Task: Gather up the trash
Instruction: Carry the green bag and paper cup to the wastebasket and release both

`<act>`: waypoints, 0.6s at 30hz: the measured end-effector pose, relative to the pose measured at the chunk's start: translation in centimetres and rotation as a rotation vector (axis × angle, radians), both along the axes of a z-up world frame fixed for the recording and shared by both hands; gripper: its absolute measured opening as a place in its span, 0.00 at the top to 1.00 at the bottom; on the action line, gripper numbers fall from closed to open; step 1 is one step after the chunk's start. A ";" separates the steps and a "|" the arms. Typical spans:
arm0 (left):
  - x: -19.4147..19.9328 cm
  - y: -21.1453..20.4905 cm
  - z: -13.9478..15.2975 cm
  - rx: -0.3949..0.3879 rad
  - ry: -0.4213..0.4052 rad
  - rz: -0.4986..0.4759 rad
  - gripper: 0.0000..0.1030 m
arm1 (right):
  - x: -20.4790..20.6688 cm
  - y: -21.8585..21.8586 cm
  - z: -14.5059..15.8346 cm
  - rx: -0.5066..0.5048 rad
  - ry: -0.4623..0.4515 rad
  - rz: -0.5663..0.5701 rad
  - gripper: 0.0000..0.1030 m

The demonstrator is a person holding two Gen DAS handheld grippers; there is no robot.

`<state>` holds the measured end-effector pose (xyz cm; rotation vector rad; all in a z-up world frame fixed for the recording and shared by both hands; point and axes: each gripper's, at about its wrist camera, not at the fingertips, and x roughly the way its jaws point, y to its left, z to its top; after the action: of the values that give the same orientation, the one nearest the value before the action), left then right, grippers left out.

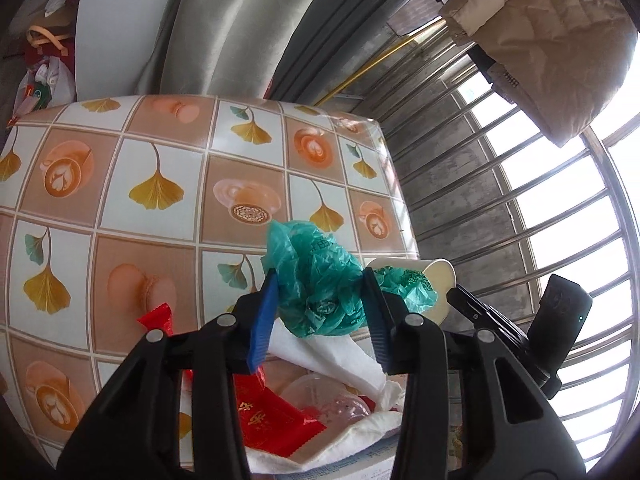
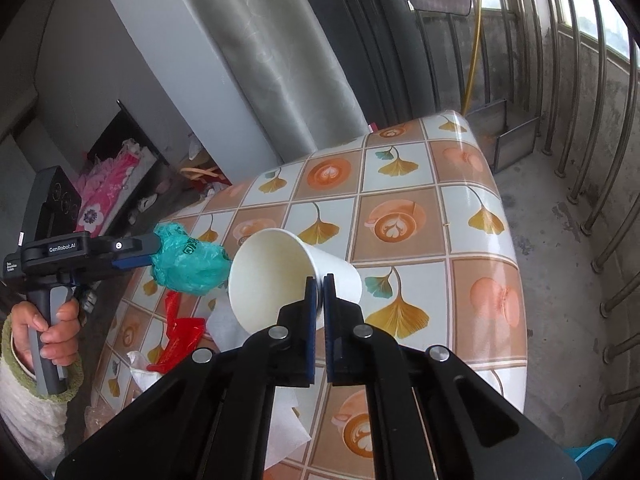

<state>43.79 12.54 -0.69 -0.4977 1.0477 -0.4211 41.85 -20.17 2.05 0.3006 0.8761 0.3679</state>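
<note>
My left gripper (image 1: pixel 320 284) is shut on a crumpled green plastic bag (image 1: pixel 316 280) and holds it above the table. The bag (image 2: pixel 188 262) sits just left of the mouth of a white paper cup (image 2: pixel 280 276). My right gripper (image 2: pixel 320 280) is shut on the cup's wall and holds the cup tilted, mouth toward the bag. The cup (image 1: pixel 434 280) also shows in the left wrist view, right of the bag, with green plastic reaching its rim. A red wrapper (image 1: pixel 264 420), white tissue (image 1: pixel 340 356) and a clear plastic lid (image 1: pixel 324 400) lie on the table below.
The table (image 2: pixel 460 208) has a tiled cloth with leaf and coffee prints. Another red wrapper (image 2: pixel 180 340) and tissue (image 2: pixel 224 324) lie near its left edge. Window bars (image 2: pixel 600 160) and a concrete floor are to the right. Clutter sits on the floor at the left.
</note>
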 end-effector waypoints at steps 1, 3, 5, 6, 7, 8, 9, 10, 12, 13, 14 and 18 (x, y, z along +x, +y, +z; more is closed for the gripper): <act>-0.4 0.0 0.6 -0.003 -0.013 -0.002 0.63 | -0.4 -0.2 0.3 0.001 -0.004 -0.007 0.97; -1.2 -0.1 1.6 -0.010 -0.038 -0.009 0.63 | -1.1 -0.6 1.1 0.004 -0.011 -0.020 0.97; -2.3 -0.3 2.9 -0.015 -0.066 -0.021 0.63 | -2.0 -1.1 1.9 0.008 -0.020 -0.032 0.97; -2.8 -0.4 3.4 -0.017 -0.079 -0.026 0.63 | -2.6 -1.3 2.4 0.011 -0.027 -0.038 0.97; -3.4 -0.5 4.0 -0.021 -0.094 -0.035 0.63 | -3.1 -1.6 2.9 0.014 -0.033 -0.045 0.97; -4.0 -0.6 4.6 -0.024 -0.108 -0.042 0.63 | -3.8 -1.9 3.4 0.017 -0.041 -0.053 0.97; -4.6 -0.8 5.3 -0.027 -0.123 -0.050 0.63 | -4.6 -2.3 4.0 0.021 -0.052 -0.063 0.97; -5.2 -0.9 5.8 -0.032 -0.133 -0.057 0.63 | -5.3 -2.7 4.4 0.027 -0.059 -0.072 0.97; -6.3 -1.3 6.8 -0.041 -0.149 -0.073 0.63 | -6.9 -3.6 5.4 0.046 -0.075 -0.091 0.97; -7.0 -1.6 7.3 -0.044 -0.158 -0.083 0.63 | -7.7 -4.0 5.8 0.052 -0.082 -0.102 0.97; -7.7 -1.9 7.8 -0.046 -0.168 -0.095 0.63 | -8.7 -4.6 6.2 0.058 -0.088 -0.116 0.97; -10.4 -3.9 9.4 -0.052 -0.210 -0.153 0.63 | -12.7 -6.8 7.3 0.085 -0.102 -0.173 0.97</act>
<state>33.35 8.66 8.72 -0.4108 0.8759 -0.6238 29.19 -26.98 9.37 0.4297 0.7297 0.2573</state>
